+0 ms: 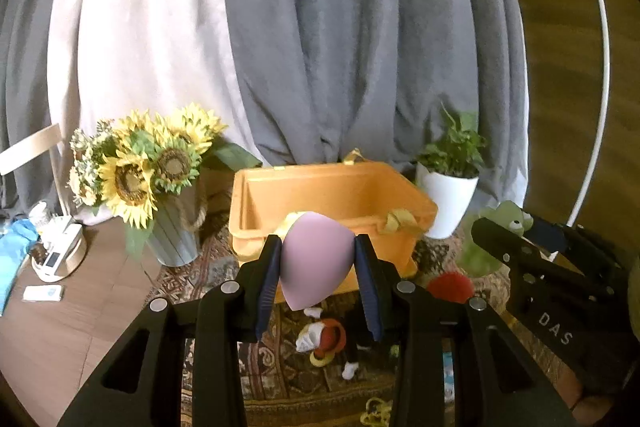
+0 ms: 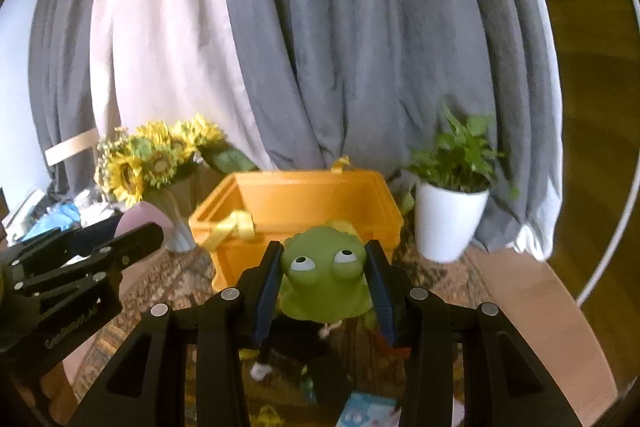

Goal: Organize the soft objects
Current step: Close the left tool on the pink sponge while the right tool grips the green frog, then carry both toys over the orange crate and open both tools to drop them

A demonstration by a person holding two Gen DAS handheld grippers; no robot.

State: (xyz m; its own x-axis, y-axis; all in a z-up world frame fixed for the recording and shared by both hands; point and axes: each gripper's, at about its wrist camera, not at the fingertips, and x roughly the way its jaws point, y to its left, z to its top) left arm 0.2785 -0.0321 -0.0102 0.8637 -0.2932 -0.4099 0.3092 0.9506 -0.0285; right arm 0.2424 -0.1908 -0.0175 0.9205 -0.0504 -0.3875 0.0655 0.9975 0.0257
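My left gripper [image 1: 318, 255] is shut on a pink egg-shaped sponge [image 1: 316, 259], held in the air in front of an open orange bin [image 1: 332, 195] with yellow strap handles. My right gripper [image 2: 325, 265] is shut on a green frog toy [image 2: 324, 279] with white eyes, also raised before the orange bin [image 2: 296, 211]. The right gripper and frog toy [image 1: 508, 223] show at the right of the left wrist view. The left gripper's black body [image 2: 72, 267] and a sliver of the pink sponge [image 2: 138, 219] show at the left of the right wrist view.
A sunflower bouquet in a pale vase [image 1: 140, 171] stands left of the bin, a potted plant in a white pot [image 1: 450, 195] right of it. On the patterned rug below lie a plush doll [image 1: 324, 339], a red pompom [image 1: 450, 287] and a blue packet [image 2: 368, 409]. Grey curtains hang behind.
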